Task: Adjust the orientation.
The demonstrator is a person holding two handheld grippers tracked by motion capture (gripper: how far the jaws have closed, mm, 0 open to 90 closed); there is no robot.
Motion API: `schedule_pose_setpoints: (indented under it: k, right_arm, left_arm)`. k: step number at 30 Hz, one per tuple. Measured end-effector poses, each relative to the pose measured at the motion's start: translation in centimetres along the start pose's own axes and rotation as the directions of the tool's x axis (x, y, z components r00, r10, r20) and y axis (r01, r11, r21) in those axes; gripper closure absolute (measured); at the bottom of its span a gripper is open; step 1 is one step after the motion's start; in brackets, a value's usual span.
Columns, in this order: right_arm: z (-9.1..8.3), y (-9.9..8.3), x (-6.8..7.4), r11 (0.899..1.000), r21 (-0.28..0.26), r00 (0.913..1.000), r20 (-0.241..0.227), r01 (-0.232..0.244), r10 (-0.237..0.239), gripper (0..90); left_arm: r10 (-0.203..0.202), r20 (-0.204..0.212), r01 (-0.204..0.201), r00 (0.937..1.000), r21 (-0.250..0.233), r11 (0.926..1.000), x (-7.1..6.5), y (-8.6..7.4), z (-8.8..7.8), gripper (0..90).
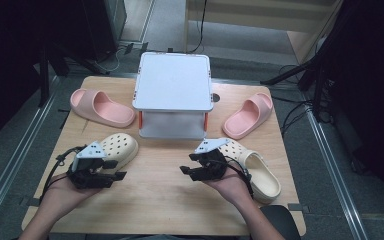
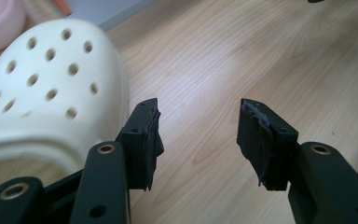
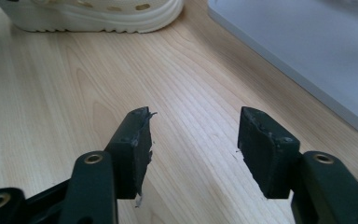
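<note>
A cream clog (image 1: 116, 146) with holes lies left of centre on the wooden table (image 1: 165, 205); my left gripper (image 1: 116, 169) hovers just in front of it, open and pointing right. In the left gripper view the clog (image 2: 46, 88) sits left of the empty left gripper (image 2: 199, 109). A second cream clog (image 1: 257, 172) lies at the right, partly under the hand that holds my right gripper (image 1: 187, 163), which is open and points left. In the right gripper view the right gripper (image 3: 195, 116) has bare wood between its jaws, with the left clog (image 3: 98, 16) beyond.
A white two-tier rack (image 1: 172, 82) stands at the back middle of the table; its base edge (image 3: 307, 56) is close on the right. Pink slides lie on either side of it, one left (image 1: 102, 107) and one right (image 1: 249, 116). Dark stands and cables surround the table.
</note>
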State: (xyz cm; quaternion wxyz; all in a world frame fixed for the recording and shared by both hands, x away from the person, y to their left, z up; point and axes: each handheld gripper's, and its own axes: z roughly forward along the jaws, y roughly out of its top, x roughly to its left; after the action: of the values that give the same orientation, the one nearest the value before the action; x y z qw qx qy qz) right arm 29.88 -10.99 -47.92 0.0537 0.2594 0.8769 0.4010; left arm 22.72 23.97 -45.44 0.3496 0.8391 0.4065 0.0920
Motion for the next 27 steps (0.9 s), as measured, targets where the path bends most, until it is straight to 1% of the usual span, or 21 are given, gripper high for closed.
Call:
schedule_pose_setpoints:
  k: [2, 3, 5, 6, 8, 9, 10, 11, 12, 13, 14, 15, 16, 18, 21, 23, 24, 25, 27]
  right_arm:
    - [0.2, 0.2, 0.1, 1.0, 0.004, 1.0, -0.006, 0.004, -0.004, 45.9]
    - [0.2, 0.2, 0.1, 1.0, 0.004, 1.0, -0.006, 0.004, -0.004, 45.9]
    - [0.4, 0.5, 0.1, 1.0, 0.007, 0.9999, -0.011, 0.011, -0.011, 46.4]
    - [0.6, 0.7, 0.1, 1.0, 0.009, 0.9997, -0.018, 0.015, -0.015, 46.4]
    - [0.7, 0.8, 0.1, 1.0, 0.011, 0.9996, -0.02, 0.02, -0.019, 46.6]
    - [0.7, 0.8, 0.1, 1.0, 0.011, 0.9996, -0.02, 0.02, -0.019, 46.6]
    - [0.9, 1.0, 0.1, 1.0, 0.013, 0.9996, -0.024, 0.014, -0.014, 46.9]
    - [0.9, 1.1, 0.0, 1.0, 0.014, 0.9995, -0.027, 0.016, -0.016, 47.4]
    - [0.9, 1.1, 0.0, 1.0, 0.009, 0.9995, -0.026, 0.017, -0.017, 48.7]
    - [0.9, 1.1, 0.0, 1.0, 0.009, 0.9995, -0.026, 0.017, -0.017, 48.7]
    - [0.8, 1.2, 0.1, 1.0, -0.003, 0.9993, -0.033, 0.016, -0.016, 49.3]
    - [0.7, 1.2, 0.2, 1.0, -0.003, 0.9993, -0.034, 0.013, -0.013, 49.5]
    - [0.7, 1.1, 0.3, 1.0, -0.002, 0.9993, -0.033, 0.019, -0.019, 49.5]
    - [0.7, 1.1, 0.3, 1.0, 0.003, 0.9994, -0.028, 0.02, -0.02, 49.5]
    - [0.7, 1.1, 0.1, 1.0, 0.007, 0.9996, -0.024, 0.018, -0.017, 49.5]
    - [0.9, 1.0, -0.1, 1.0, 0.016, 0.9998, -0.02, 0.009, -0.008, 49.4]
    - [0.9, 1.0, -0.1, 1.0, 0.016, 0.9998, -0.02, 0.009, -0.008, 49.4]
    - [1.0, 1.0, 0.0, 1.0, 0.02, 0.9998, -0.019, 0.003, -0.003, 49.4]
    - [1.0, 1.0, 0.0, 1.0, 0.022, 0.9998, -0.017, 0.004, -0.003, 49.4]
  left_arm:
    - [-0.001, -0.024, 0.001, 0.9997, 0.005, 1.0, 0.0, -0.5, -0.6, 48.5]
    - [-0.001, -0.024, 0.001, 0.9997, 0.005, 1.0, 0.0, -0.5, -0.6, 48.4]
    - [-0.005, -0.043, 0.005, 0.9991, -0.002, 1.0, -0.1, -1.0, -1.3, 48.3]
    - [-0.013, -0.058, 0.013, 0.9982, -0.011, 0.9999, 0.0, -1.5, -1.8, 48.2]
    - [-0.035, -0.07, 0.035, 0.9969, -0.011, 0.9993, 0.4, -1.9, -2.0, 48.0]
    - [-0.035, -0.07, 0.035, 0.9969, -0.011, 0.9993, 0.4, -1.9, -2.0, 48.3]
    - [-0.068, -0.088, 0.067, 0.9938, -0.015, 0.9977, 1.1, -2.5, -2.1, 49.0]
    - [-0.071, -0.092, 0.07, 0.9932, -0.013, 0.9974, 1.3, -2.6, -2.2, 49.9]
    - [-0.083, -0.099, 0.081, 0.9916, -0.022, 0.9965, 1.6, -2.8, -2.2, 50.7]
    - [-0.083, -0.099, 0.081, 0.9916, -0.022, 0.9965, 1.6, -2.8, -2.2, 51.2]
    - [-0.105, -0.104, 0.102, 0.989, -0.03, 0.9943, 2.1, -3.0, -2.0, 51.4]
    - [-0.105, -0.104, 0.102, 0.989, -0.03, 0.9943, 2.1, -3.0, -2.0, 51.9]
    - [-0.123, -0.121, 0.121, 0.985, -0.019, 0.9924, 2.5, -3.1, -1.6, 52.2]
    - [-0.123, -0.124, 0.122, 0.9847, -0.012, 0.9924, 2.7, -3.2, -1.3, 51.9]
    - [-0.136, -0.133, 0.138, 0.9817, 0.008, 0.9903, 3.4, -3.3, -0.5, 51.7]
    - [-0.138, -0.119, 0.141, 0.9833, 0.015, 0.99, 4.1, -3.4, 0.4, 53.4]
    - [-0.138, -0.119, 0.141, 0.9833, 0.015, 0.99, 4.1, -3.4, 0.4, 55.1]
    - [-0.147, -0.105, 0.15, 0.9835, 0.016, 0.9886, 4.4, -3.3, 0.9, 57.0]
    - [-0.143, -0.102, 0.146, 0.9844, 0.021, 0.989, 4.6, -3.0, 1.5, 57.8]
